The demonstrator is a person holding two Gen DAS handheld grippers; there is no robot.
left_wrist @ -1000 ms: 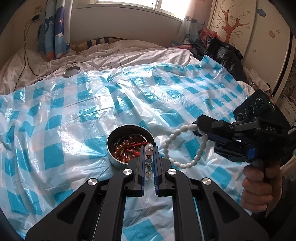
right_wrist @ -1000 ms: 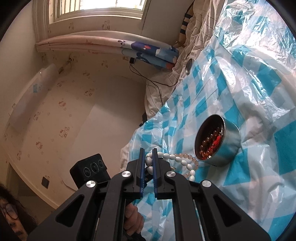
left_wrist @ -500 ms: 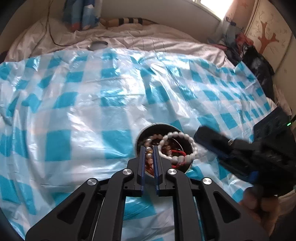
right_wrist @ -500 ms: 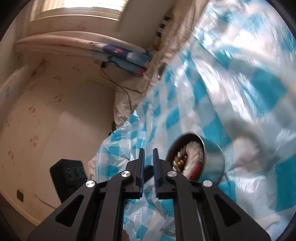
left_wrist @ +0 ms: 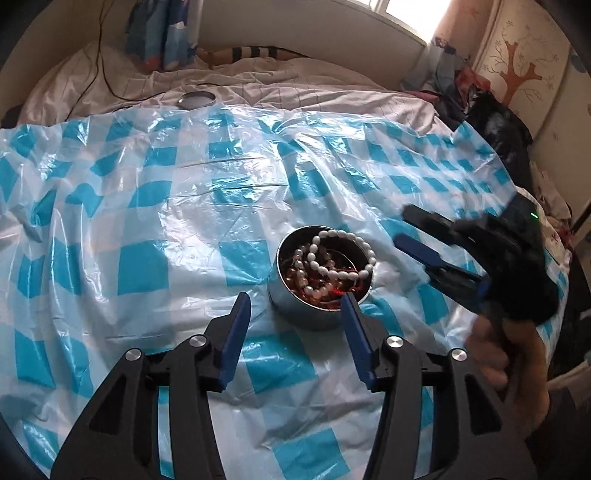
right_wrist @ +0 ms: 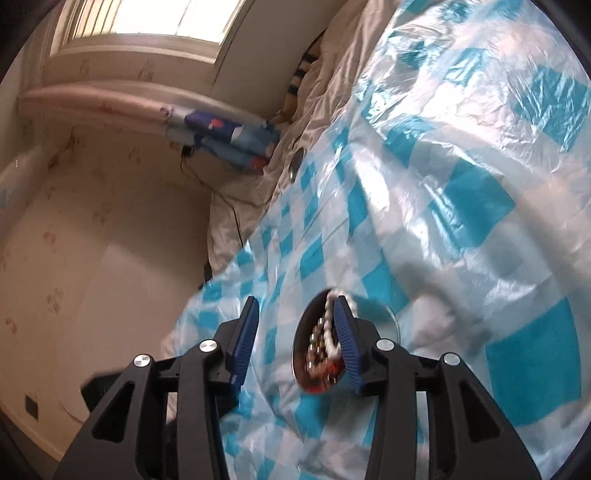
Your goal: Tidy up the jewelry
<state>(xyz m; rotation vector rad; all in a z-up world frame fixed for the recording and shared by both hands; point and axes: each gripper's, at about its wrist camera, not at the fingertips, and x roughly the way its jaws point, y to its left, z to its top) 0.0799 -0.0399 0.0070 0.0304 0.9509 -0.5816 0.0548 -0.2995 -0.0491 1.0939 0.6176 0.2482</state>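
A round metal tin (left_wrist: 295, 306) (right_wrist: 391, 321) stands on the blue-checked plastic sheet (left_wrist: 147, 221). A white bead bracelet (left_wrist: 347, 254) (right_wrist: 330, 334) lies in it on top of brown beads and red cord. My left gripper (left_wrist: 295, 299) hangs just in front of the tin with its jaws opening and nothing between them. My right gripper (left_wrist: 400, 229) (right_wrist: 295, 306) sits to the right of the tin in the left wrist view, jaws also opening and empty. A hand (left_wrist: 509, 362) holds its handle.
A metal lid (left_wrist: 196, 99) (right_wrist: 297, 162) lies at the far edge of the sheet on the pale bedding. A black cable (left_wrist: 107, 74) runs over the bedding near a patterned curtain (left_wrist: 159, 33). Dark bags (left_wrist: 495, 122) sit at the right by the cupboard.
Both grippers carried the white bracelet over the tin, then opened and let it drop inside. The left gripper has drawn back from the tin; the right one has pulled away to the right.
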